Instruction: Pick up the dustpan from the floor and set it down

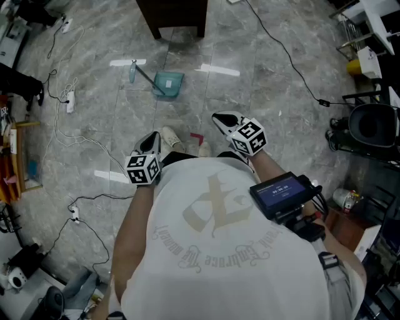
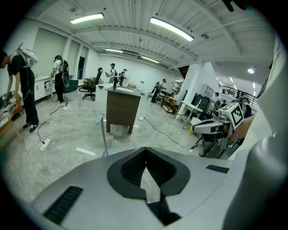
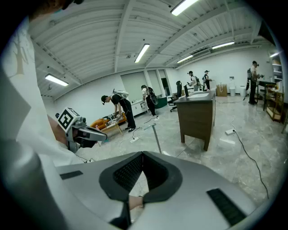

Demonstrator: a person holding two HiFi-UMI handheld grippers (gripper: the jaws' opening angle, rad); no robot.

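Two grippers shut and empty, dustpan untouched on the floor ahead.
Left gripper (image 1: pixel 152 142) low left of centre and right gripper (image 1: pixel 222 119) just right of centre, jaws together on nothing in both gripper views, both slanting down. Teal dustpan (image 1: pixel 170 83) in upper middle of head view, near the dark cabinet (image 1: pixel 178 15), well apart from both tools, thin handle (image 1: pixel 147 75) running up-left from it. Likely to knock the handle and tip the pan if reached for with jaws closed; must open first. Probably prone to slipping or swinging if clamped off-centre on that thin handle. Could bump the cabinet leg on the lift. Possible foot snag on white cable (image 1: pixel 87 140) at left when stepping forward.
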